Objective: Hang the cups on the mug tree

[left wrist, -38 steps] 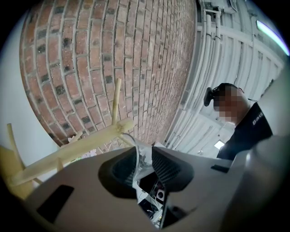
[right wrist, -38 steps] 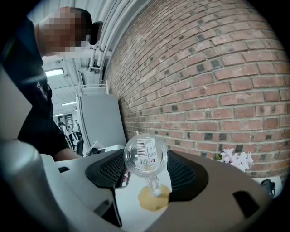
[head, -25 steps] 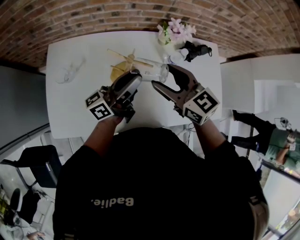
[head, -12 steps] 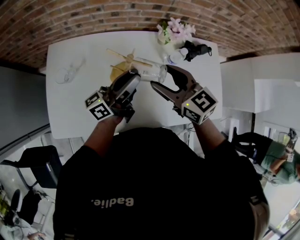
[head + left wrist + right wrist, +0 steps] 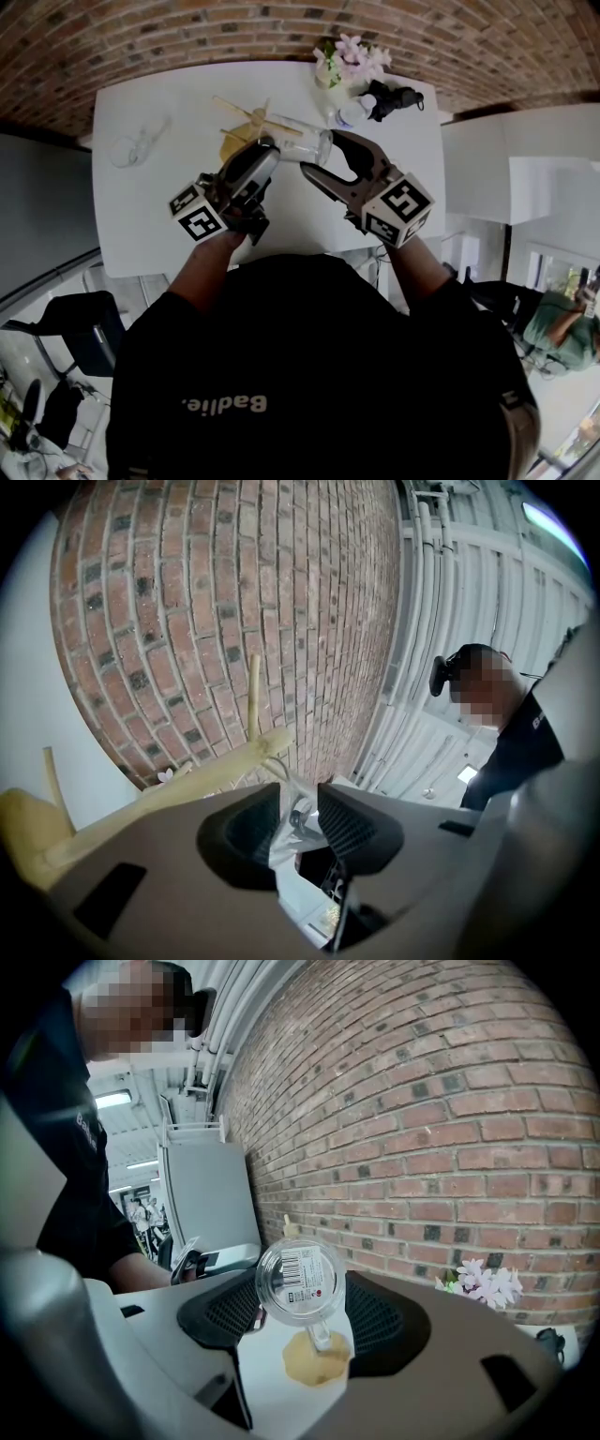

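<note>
The cup [image 5: 295,142] is clear glass with a small looped handle. It is off the desk [image 5: 159,220], lying on its side in the air between the two grippers and just beside the wooden mug tree [image 5: 251,124]. In the right gripper view its round base faces the camera, with a white barcode label and a small red dot on it, and its handle points down. The mug tree's tan foot shows below it.

The right gripper [image 5: 319,152] has its jaws closed on the cup, one ribbed black pad against each side of the body.

The left gripper [image 5: 270,148] points up toward the tree. Its jaws stand apart and have just been opening. A clear edge of the cup is between them, but whether it touches a pad cannot be made out. Pale wooden pegs of the tree cross just beyond the jaw tips in the left gripper view.

A second clear cup [image 5: 131,148] lies on its side near the desk's far left corner, well apart from the tree. Pink flowers [image 5: 352,60] stand at the far edge by the brick wall [image 5: 187,28].
</note>
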Demonstrator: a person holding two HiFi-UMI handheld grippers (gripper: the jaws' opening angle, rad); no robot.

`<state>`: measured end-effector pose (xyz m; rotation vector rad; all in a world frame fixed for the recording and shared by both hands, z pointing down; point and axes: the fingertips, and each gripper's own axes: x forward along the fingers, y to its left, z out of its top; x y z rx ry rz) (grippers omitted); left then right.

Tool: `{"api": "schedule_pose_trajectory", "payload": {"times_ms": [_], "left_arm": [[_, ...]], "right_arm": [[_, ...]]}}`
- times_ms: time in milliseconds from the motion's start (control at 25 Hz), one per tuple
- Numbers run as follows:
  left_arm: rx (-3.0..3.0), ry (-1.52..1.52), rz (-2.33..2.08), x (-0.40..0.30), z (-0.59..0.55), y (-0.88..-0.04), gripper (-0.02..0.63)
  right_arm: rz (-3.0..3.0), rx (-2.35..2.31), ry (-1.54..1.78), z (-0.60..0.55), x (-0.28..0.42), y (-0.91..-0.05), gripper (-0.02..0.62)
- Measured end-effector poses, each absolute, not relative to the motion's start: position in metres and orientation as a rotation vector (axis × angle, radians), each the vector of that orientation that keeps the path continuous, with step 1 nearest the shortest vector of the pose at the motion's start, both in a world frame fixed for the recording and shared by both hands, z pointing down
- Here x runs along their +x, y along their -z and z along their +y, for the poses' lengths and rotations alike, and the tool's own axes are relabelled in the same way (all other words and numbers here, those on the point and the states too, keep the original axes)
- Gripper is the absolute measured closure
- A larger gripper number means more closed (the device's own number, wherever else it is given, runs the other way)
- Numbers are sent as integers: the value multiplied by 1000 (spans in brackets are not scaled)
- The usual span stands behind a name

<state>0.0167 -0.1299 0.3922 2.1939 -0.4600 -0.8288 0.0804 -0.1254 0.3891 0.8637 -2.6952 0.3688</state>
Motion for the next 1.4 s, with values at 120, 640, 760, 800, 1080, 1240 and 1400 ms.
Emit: {"api": "schedule_pose_trajectory", "payload": {"times_ms": [120, 640, 760, 800, 1080, 1240, 1400], "left_arm": [[2200, 815, -475, 17, -130, -392, 488], [2249, 794, -566, 12, -126, -386, 465], [2260, 790, -583, 11, -126, -384, 463], [2261, 789, -590, 10, -126, -384, 463], [2249, 780, -640, 4, -128, -387, 488], [2257, 770, -660, 3, -127, -386, 486], [2265, 771, -704, -1, -124, -385, 472]], "right_arm": [[-2698, 870, -369, -126, 80, -388, 288], [-2720, 878, -355, -123, 79, -389, 290], [-2716, 870, -347, -122, 80, -391, 290], [-2715, 868, -345, -122, 80, -391, 290], [-2710, 882, -312, -122, 74, -390, 290], [-2713, 888, -317, -121, 74, -389, 290], [-2718, 894, -324, -121, 74, -389, 290]]}}
